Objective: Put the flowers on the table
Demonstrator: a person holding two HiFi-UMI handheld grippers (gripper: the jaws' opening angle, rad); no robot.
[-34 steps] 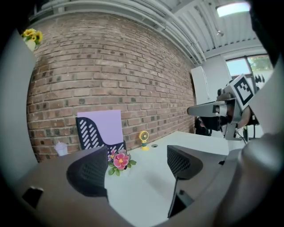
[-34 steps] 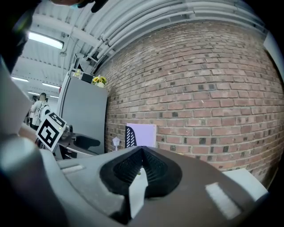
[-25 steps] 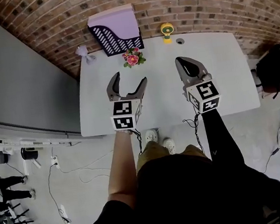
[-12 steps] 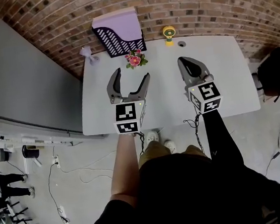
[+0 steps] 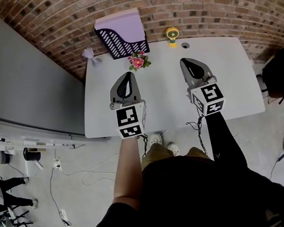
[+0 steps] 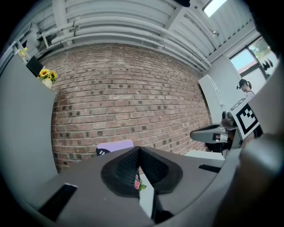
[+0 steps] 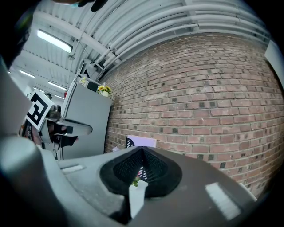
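Standing behind flowers (image 5: 137, 61): file tray (image 5: 121, 35); yellow fan (image 5: 171, 33) rightward (well apart).

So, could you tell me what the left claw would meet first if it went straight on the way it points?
Probably the flowers: the left claw, just closed on nothing, aims almost at them. Held level above the table, it might pass over them and reach the purple tray instead.

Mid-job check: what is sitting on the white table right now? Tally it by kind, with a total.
Pink flower bunch: 1
Dark slotted file tray: 1
Small yellow gadget: 1
Small lilac item, at the back left corner: 1
Total: 4
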